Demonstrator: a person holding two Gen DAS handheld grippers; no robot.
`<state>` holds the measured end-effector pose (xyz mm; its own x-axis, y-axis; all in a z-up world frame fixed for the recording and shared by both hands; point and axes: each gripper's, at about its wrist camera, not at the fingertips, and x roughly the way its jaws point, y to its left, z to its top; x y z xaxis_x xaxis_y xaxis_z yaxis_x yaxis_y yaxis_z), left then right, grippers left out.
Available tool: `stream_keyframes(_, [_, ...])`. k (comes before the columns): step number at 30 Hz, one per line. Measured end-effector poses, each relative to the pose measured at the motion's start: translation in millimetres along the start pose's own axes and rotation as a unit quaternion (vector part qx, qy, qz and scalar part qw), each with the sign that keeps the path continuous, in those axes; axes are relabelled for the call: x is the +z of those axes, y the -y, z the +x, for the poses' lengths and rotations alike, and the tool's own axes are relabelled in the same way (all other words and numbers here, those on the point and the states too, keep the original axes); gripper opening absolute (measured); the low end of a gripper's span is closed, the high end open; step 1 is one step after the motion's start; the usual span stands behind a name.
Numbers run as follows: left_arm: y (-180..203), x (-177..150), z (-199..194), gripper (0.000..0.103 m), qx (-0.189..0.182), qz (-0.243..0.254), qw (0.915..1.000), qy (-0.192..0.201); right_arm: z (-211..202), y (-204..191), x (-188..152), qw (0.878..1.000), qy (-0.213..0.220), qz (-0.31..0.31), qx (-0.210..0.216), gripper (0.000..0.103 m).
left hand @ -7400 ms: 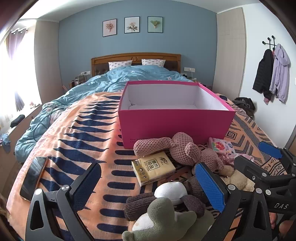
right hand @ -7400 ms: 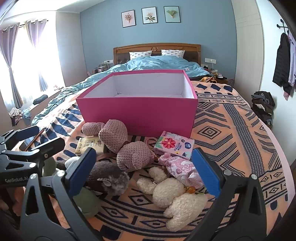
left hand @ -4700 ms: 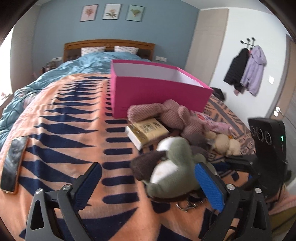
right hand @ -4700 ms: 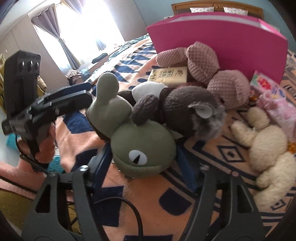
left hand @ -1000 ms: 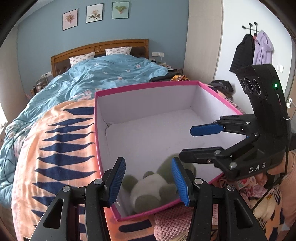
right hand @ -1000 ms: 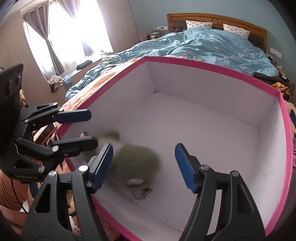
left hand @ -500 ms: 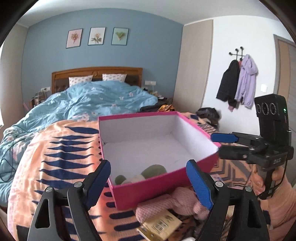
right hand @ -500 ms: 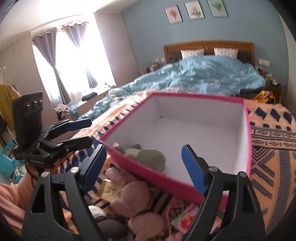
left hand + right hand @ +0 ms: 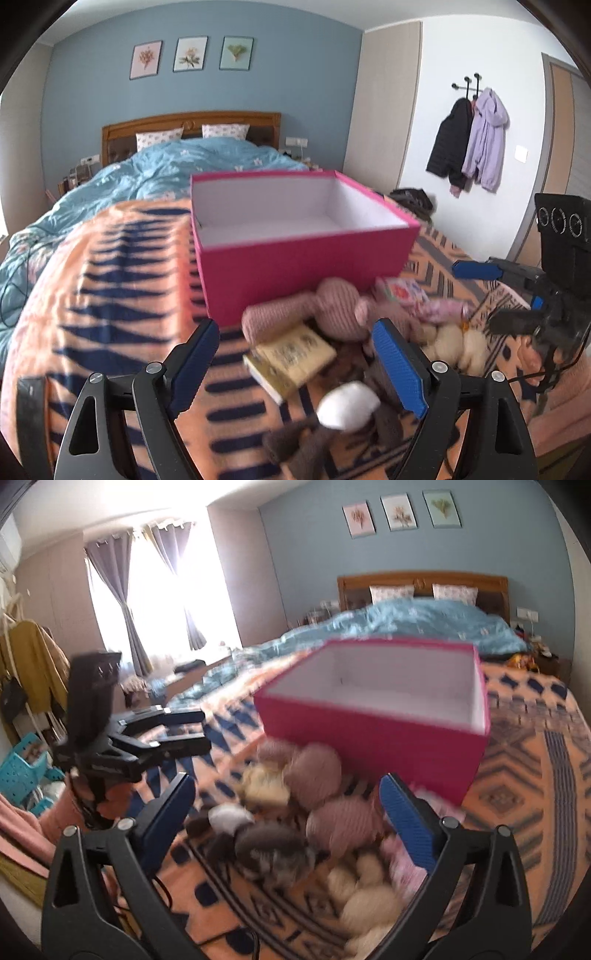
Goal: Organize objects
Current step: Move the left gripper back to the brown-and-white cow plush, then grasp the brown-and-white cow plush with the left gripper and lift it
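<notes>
A pink box (image 9: pixel 306 258) stands on the orange blanket; it also shows in the right wrist view (image 9: pixel 373 731). In front of it lies a pile: a pink knitted plush (image 9: pixel 332 310), a yellow tissue pack (image 9: pixel 291 358), a brown and white plush (image 9: pixel 343 410), a cream plush (image 9: pixel 454 347). My left gripper (image 9: pixel 295 369) is open and empty, just above the tissue pack. My right gripper (image 9: pixel 288 819) is open and empty over the pink plush (image 9: pixel 317 771) and grey plush (image 9: pixel 273 849). The green plush is hidden inside the box.
A flowered packet (image 9: pixel 402 291) lies right of the pink plush. A dark phone (image 9: pixel 29 417) lies at the blanket's left edge. Blue duvet (image 9: pixel 166 170) covers the far bed. Coats (image 9: pixel 469 147) hang on the right wall.
Both grippers have pulled back and down from the box toward the pile of toys. The green plush stays in the box, now out of sight behind its wall.
</notes>
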<state>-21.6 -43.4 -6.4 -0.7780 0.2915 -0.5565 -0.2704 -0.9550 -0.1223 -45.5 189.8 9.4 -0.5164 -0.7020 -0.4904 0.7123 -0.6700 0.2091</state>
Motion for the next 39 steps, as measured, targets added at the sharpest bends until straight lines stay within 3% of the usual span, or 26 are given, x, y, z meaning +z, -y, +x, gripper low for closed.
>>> stream_keyframes(6, [11, -21, 5, 0.094, 0.008, 0.002, 0.9998, -0.019, 30, -7, -34, 0.998, -0.06, 0.016, -0.001, 0.1])
stream_keyframes(16, [11, -46, 15, 0.096, 0.009, -0.015, 0.9988, -0.045, 49, 2, -51, 0.994, -0.086, 0.066, 0.011, 0.097])
stream_keyframes(24, [10, -56, 16, 0.096, 0.004, -0.024, 0.9982, -0.054, 53, -2, -55, 0.994, -0.093, 0.063, 0.006, 0.095])
stream_keyframes(27, [12, -56, 16, 0.096, 0.003, -0.02, 0.9983, -0.054, 54, -4, -54, 0.994, -0.094, 0.062, 0.005, 0.086])
stream_keyframes(30, [13, -56, 16, 0.095, -0.002, -0.015, 0.9984, -0.055, 60, -4, -54, 0.992, -0.102, 0.072, 0.009, 0.076])
stream_keyframes(35, [16, -56, 17, 0.09, -0.011, -0.01, 0.9982, -0.057, 62, -3, -56, 0.992, -0.103, 0.076, 0.002, 0.075])
stream_keyframes(37, [14, -56, 18, 0.08, -0.017, -0.013, 0.998, -0.06, 64, -3, -56, 0.992, -0.104, 0.077, 0.0, 0.074])
stream_keyframes(39, [13, -57, 20, 0.077, -0.03, -0.018, 0.9972, -0.067, 67, -4, -57, 0.991, -0.109, 0.074, -0.002, 0.07])
